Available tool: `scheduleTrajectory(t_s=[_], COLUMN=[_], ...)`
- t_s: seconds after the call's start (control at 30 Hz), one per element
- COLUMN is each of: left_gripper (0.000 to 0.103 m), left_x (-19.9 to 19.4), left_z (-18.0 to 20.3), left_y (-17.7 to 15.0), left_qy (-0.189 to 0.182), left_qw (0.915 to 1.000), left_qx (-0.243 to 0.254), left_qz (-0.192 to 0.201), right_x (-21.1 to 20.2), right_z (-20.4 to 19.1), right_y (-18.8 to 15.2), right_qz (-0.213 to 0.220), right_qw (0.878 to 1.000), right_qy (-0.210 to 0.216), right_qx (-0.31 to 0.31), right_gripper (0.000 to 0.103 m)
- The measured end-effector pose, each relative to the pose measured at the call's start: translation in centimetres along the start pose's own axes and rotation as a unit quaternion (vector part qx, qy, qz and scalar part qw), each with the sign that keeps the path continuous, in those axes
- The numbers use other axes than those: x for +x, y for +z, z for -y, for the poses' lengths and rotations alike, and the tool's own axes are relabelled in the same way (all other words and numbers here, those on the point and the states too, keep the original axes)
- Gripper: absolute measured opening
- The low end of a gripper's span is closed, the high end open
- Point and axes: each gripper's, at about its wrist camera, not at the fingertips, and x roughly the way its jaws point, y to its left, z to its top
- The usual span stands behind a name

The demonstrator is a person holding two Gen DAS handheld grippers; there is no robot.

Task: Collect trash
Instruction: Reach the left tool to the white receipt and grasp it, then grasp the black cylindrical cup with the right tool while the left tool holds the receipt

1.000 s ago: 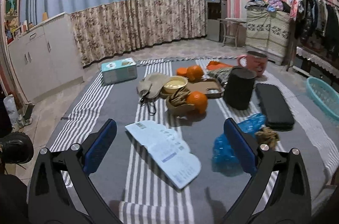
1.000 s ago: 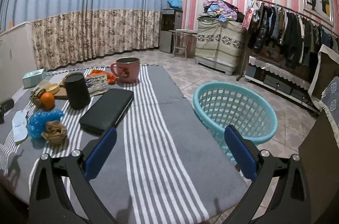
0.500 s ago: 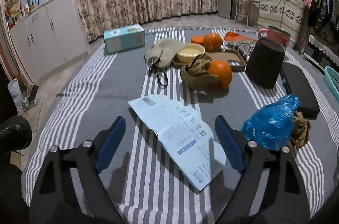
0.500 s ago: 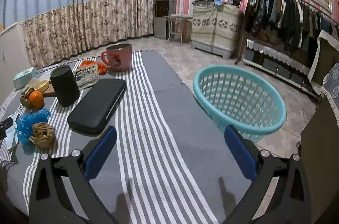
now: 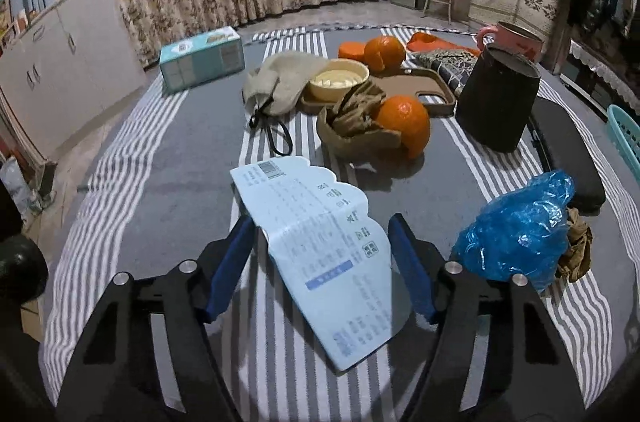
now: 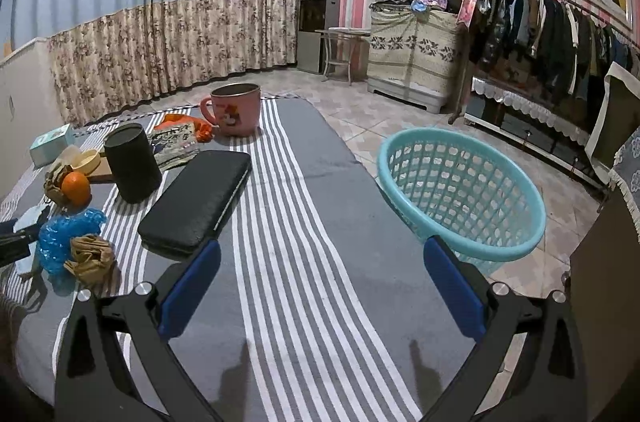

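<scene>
A pale blue printed paper wrapper (image 5: pixel 320 246) lies flat on the striped cloth. My left gripper (image 5: pixel 322 254) is open, low over it, one blue finger on each side of the wrapper's middle. A crumpled blue plastic bag (image 5: pixel 520 230) and a brown paper wad (image 5: pixel 576 246) lie to its right; both also show in the right wrist view, the bag (image 6: pixel 64 234) and the wad (image 6: pixel 90 256). My right gripper (image 6: pixel 320 286) is open and empty above the cloth. A teal plastic basket (image 6: pixel 460 190) stands off the table's right edge.
A black cylinder (image 5: pixel 498 98), a black case (image 6: pixel 198 198), a pink mug (image 6: pixel 236 108), oranges (image 5: pixel 404 122) with brown paper, a bowl on a tray (image 5: pixel 340 82), a beige pouch (image 5: pixel 280 82) and a teal box (image 5: pixel 202 62) sit on the table. A clothes rack (image 6: pixel 540 18) stands at the right.
My left gripper has dropped and moved forward onto the paper wrapper, and its fingers have narrowed around it. My right gripper has barely moved.
</scene>
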Motion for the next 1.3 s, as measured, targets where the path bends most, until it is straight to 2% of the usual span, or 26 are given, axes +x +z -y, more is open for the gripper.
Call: scheduleTrajectory(t_s=[0.07, 0.13, 0.47, 0.8, 1.03, 1.17, 1.3], left_gripper=[0.065, 0.055, 0.055, 0.055, 0.055, 0.055, 0.055], left_x=[-0.2, -0.7, -2.7, -2.5, -0.2, 1.2, 1.8], left_z=[-0.3, -0.7, -2.5, -3.9, -4.2, -5.7, -6.6], left_y=[0.2, 0.4, 2.0, 6.3, 8.3, 9.2, 9.7], left_qy=[0.0, 0.002, 0.006, -0.001, -0.011, -0.023, -0.01], left_qw=[1.0, 0.9999, 0.9984, 0.9931, 0.9912, 0.993, 0.9935], left_qx=[0.003, 0.005, 0.016, 0.031, 0.041, 0.014, 0.009], left_qz=[0.005, 0.011, 0.054, 0.113, 0.125, 0.115, 0.113], right_x=[0.0, -0.1, 0.7, 3.4, 5.9, 7.1, 8.7], right_z=[0.0, -0.4, -2.5, -7.9, -13.3, -16.2, -18.1], right_y=[0.1, 0.2, 1.5, 4.4, 5.4, 5.8, 6.5], right_qz=[0.0, -0.001, -0.003, -0.007, -0.023, -0.034, -0.054], right_qw=[1.0, 1.0, 1.0, 0.998, 0.996, 0.993, 0.991], right_qy=[0.001, 0.002, 0.017, 0.051, 0.068, 0.077, 0.085], right_qx=[-0.003, -0.007, -0.015, -0.022, -0.059, -0.082, -0.091], right_gripper=[0.099, 0.099, 0.099, 0.099, 0.099, 0.099, 0.098])
